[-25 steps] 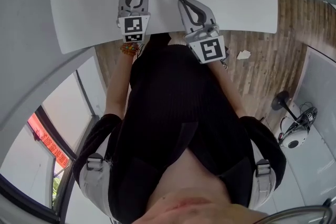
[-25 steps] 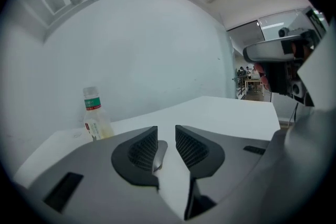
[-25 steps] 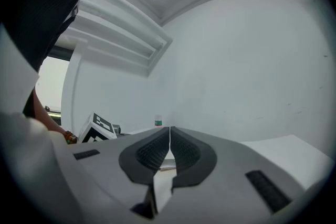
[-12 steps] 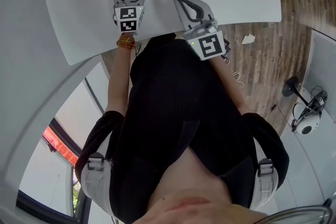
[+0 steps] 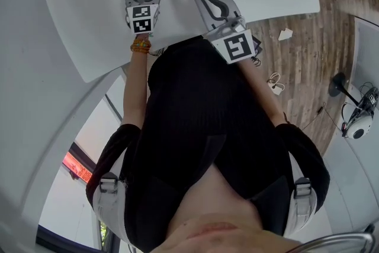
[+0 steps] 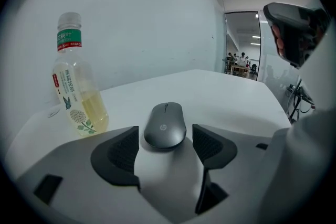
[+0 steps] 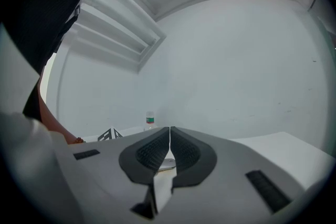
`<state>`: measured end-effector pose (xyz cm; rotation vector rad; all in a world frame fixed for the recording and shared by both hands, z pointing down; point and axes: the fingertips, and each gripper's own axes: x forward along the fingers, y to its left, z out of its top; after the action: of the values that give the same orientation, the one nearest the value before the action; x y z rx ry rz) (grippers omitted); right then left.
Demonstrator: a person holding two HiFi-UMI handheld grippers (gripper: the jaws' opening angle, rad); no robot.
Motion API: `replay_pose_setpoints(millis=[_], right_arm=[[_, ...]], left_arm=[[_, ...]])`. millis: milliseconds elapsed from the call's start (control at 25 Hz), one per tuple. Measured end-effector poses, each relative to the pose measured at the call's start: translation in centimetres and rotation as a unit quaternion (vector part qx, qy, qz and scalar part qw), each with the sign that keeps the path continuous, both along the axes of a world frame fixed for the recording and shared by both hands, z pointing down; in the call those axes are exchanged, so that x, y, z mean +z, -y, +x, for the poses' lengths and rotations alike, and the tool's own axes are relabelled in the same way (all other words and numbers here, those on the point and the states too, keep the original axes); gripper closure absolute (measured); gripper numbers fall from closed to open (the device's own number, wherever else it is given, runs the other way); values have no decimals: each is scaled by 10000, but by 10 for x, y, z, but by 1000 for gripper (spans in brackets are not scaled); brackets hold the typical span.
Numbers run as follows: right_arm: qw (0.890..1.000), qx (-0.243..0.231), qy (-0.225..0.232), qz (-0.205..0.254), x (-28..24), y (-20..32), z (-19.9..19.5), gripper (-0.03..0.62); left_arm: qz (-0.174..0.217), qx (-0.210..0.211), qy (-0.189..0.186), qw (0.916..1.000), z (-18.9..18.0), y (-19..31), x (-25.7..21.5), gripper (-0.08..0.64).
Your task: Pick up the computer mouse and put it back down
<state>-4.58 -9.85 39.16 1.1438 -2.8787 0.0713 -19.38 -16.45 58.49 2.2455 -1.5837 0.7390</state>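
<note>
Mouse (image 6: 165,124); slim, dark grey, oval

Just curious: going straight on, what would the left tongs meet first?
The flat grey computer mouse, lying on the white table between the left tongs, which have just been opening and don't grip it.
</note>
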Motion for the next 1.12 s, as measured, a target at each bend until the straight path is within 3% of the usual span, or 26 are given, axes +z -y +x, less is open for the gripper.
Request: replay_pose_setpoints(millis=[880,1120], right_arm=[[10000,-50,-84,3,4,0,-2,563],[9999,-69,-80,35,6,0,-6,563]], left_arm=[[-255,187,416,9986,2,5,10,256],[-209,269,516,9981,2,4,10,293]])
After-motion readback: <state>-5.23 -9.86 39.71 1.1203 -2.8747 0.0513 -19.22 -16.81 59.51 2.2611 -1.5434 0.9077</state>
